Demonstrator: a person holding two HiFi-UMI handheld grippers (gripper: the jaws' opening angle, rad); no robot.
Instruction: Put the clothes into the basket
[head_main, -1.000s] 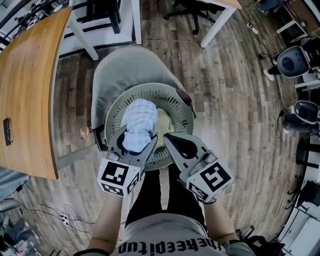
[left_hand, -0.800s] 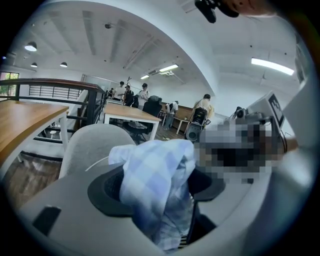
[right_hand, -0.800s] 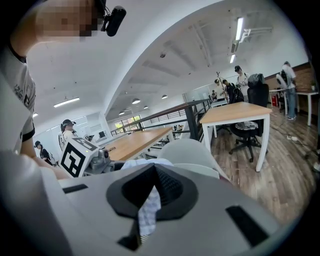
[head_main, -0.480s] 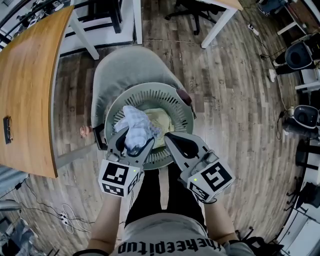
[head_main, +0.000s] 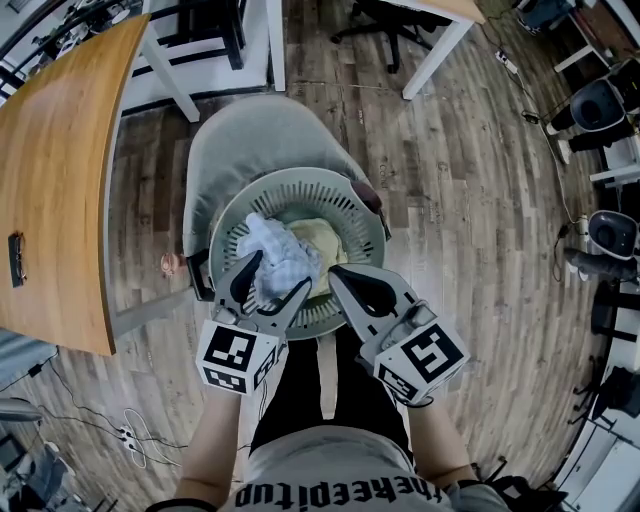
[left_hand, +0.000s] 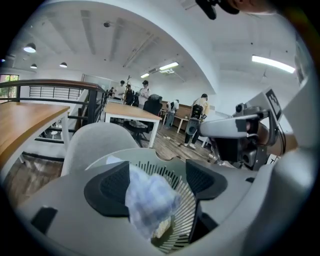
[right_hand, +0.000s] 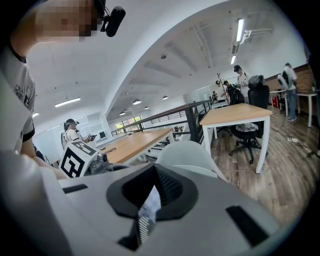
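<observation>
On the grey chair (head_main: 250, 130) sits the basket (head_main: 365, 215), and the pale blue cloth (head_main: 275, 250) lies inside it beside a yellow one (head_main: 322, 240). My left gripper (head_main: 277, 280) is opening with the cloth loose between its jaws, so I'd lift straight out without snagging. My right gripper (head_main: 340, 275), jaws together, hovers at the rim; the desk (head_main: 50, 180) stands well apart, so I judge nothing blocks me.

Basket (head_main: 345, 190) mouth open above; chair back (head_main: 255, 130) behind, wooden table (head_main: 55, 190) leftward.
</observation>
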